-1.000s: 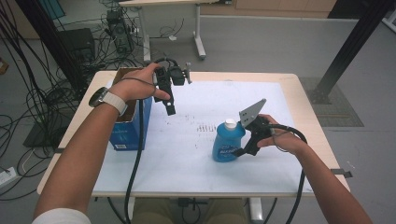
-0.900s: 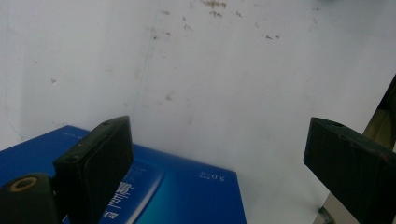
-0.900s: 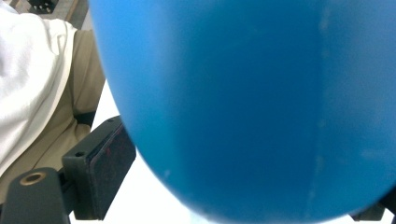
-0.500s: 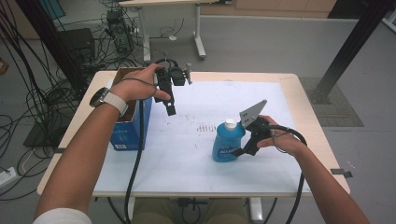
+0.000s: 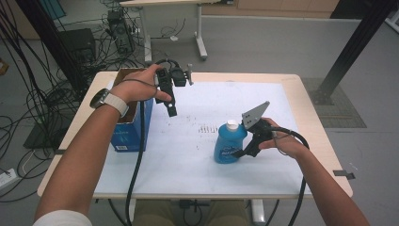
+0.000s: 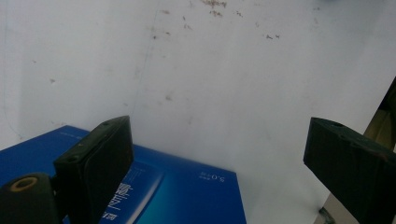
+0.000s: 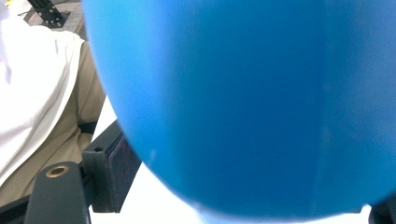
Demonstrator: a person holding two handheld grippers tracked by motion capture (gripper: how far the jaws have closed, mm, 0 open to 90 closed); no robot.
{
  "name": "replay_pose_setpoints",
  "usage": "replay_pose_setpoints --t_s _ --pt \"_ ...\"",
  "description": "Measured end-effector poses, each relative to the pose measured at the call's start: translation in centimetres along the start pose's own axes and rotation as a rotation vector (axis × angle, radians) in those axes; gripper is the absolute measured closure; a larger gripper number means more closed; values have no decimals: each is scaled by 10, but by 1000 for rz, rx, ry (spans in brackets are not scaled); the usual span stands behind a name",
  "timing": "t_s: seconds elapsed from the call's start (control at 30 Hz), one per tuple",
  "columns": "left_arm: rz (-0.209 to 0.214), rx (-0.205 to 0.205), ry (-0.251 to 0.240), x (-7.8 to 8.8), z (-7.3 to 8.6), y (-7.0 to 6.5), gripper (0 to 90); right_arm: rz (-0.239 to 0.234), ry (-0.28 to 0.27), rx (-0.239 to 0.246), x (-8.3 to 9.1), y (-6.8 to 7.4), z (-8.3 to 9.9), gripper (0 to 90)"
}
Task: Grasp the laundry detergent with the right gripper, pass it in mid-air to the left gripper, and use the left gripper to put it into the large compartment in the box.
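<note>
Blue cardboard box [image 5: 134,127] stands at the left edge of the white surface [image 5: 188,160], and the left claw [image 5: 171,109] hangs above its near corner, jaws wide apart and empty, pointing down. To the right, the blue bottle [image 5: 228,146] stands upright with its white cap on top. The right claw [image 5: 241,151] comes level from the bottle's right side; its jaws have just been closing around the lower body, but a firm grip I cannot confirm.
</note>
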State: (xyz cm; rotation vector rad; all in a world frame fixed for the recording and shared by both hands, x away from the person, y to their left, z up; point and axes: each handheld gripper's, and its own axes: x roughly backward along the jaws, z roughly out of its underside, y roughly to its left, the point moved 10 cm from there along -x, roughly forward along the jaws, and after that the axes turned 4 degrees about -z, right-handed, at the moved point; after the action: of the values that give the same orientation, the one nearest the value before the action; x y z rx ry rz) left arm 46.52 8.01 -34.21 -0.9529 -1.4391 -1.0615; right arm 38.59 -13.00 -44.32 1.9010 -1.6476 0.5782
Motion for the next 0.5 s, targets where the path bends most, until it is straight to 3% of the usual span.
replay_pose_setpoints --t_s 0.5 --pt "0 -4 4 -1 0 0 93 -10 -22 4 -3 -1 1 214"
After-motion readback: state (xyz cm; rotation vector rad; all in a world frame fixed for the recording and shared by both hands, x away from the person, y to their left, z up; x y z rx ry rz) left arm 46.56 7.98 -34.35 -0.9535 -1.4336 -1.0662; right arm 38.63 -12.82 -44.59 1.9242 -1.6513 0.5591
